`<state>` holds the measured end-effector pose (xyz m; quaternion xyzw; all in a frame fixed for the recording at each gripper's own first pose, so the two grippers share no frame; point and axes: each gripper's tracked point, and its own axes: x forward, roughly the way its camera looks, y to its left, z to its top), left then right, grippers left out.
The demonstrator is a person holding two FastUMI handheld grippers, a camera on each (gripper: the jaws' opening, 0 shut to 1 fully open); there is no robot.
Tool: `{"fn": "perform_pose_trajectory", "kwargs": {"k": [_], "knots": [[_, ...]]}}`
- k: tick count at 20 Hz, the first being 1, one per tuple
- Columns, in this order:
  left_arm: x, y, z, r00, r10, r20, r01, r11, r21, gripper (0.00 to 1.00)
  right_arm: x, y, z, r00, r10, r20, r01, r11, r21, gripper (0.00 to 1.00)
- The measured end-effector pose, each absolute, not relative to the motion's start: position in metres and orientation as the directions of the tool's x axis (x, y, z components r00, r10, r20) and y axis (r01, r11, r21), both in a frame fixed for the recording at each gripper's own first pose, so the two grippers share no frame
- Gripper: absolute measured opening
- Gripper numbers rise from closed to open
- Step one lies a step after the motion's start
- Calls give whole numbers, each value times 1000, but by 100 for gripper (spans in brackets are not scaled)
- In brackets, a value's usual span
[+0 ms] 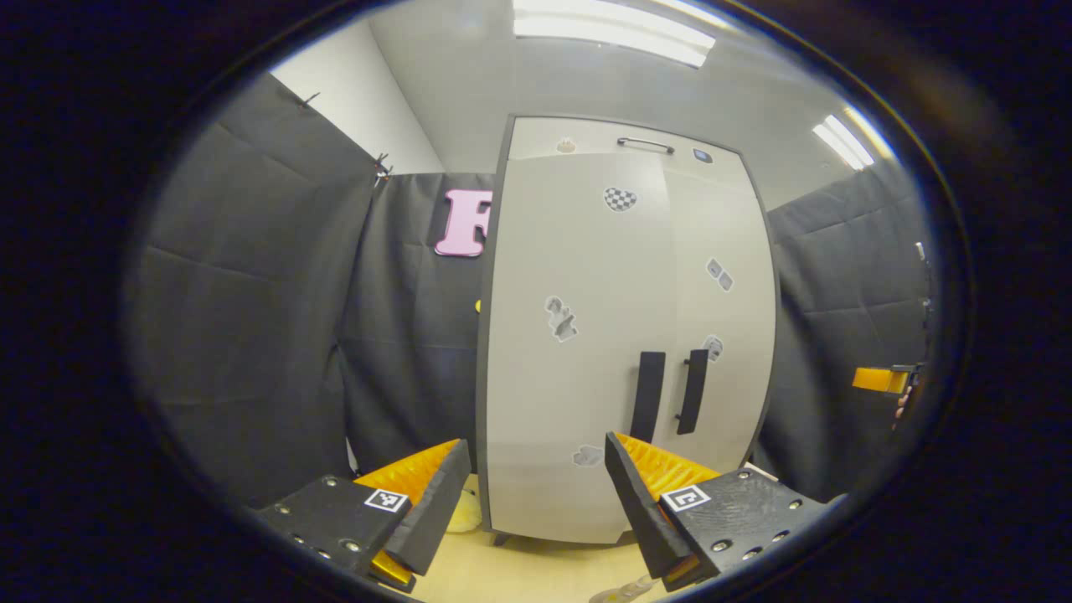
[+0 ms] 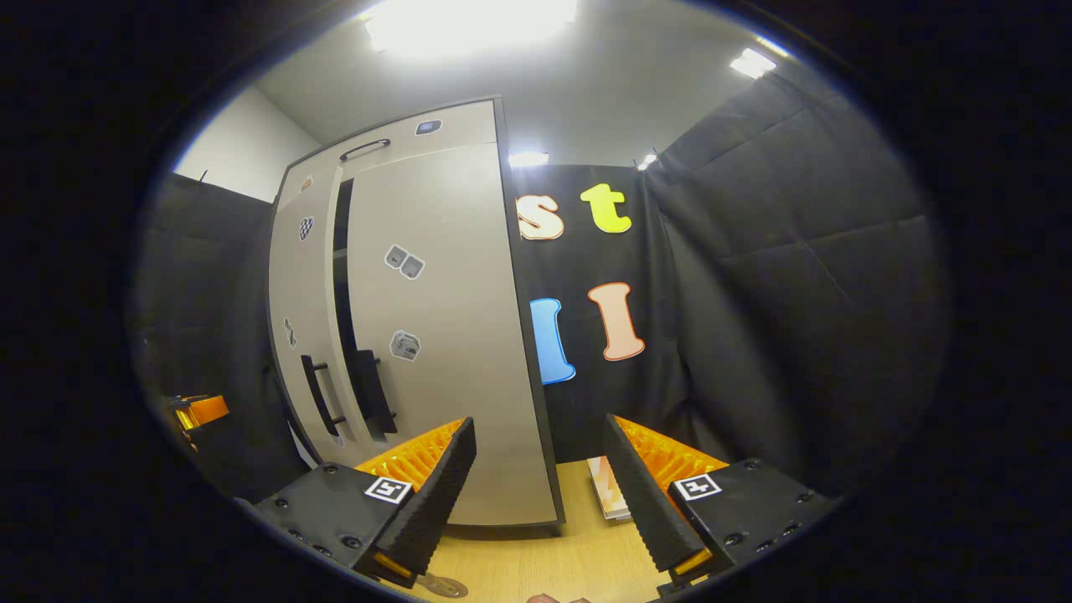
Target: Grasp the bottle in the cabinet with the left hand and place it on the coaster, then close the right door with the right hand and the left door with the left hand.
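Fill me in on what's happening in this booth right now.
A person holds two grippers in front of a tall pale grey two-door cabinet standing on a light wooden table. The left gripper and the right gripper are both open and hold nothing. In the right gripper view a dark gap runs between the doors, so the cabinet is not fully shut. Both black door handles are untouched.

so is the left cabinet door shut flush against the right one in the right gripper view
No, in the right gripper view the left door stands slightly ajar, with a dark gap between it and the right door.
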<state>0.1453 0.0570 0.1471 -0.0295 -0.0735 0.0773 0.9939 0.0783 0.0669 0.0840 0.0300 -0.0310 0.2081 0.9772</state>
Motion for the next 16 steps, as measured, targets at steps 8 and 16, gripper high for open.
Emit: {"fn": "perform_pose_trajectory", "kwargs": {"k": [8,16], "knots": [[150,51,139,990,67,127,-65,998,-21,92,58,90,74,923,381,48,-381,924,-11,97],[154,42,131,992,11,123,-5,999,-52,93,36,101,70,933,358,33,-357,933,-31,92]]}}
